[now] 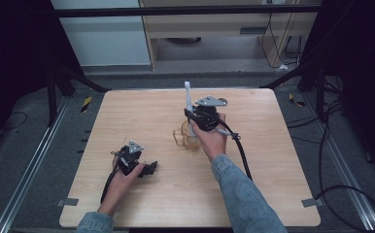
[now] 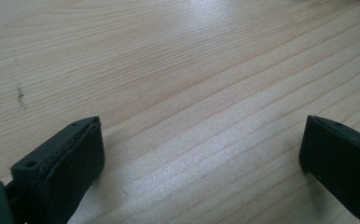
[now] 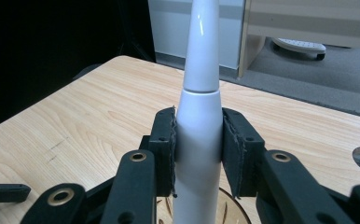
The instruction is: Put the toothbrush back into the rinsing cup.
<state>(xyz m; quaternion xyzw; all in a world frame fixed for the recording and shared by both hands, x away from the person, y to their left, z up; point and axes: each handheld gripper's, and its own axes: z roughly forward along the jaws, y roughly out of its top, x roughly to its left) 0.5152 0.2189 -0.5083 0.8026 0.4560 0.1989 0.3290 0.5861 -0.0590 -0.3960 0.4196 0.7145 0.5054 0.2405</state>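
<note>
White toothbrush (image 3: pixel 199 112) stands over amber cup (image 1: pixel 189 138).

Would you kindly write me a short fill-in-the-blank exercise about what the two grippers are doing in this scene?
1. The right gripper is shut on a white ____.
2. Below the electric toothbrush stands a clear amber glass cup, on a table made of ____.
3. The left gripper has its jaws ____, with nothing between them.
4. In the high view, the left gripper lies near the table's ____ edge.

Missing words: electric toothbrush; wood; open; front
</note>
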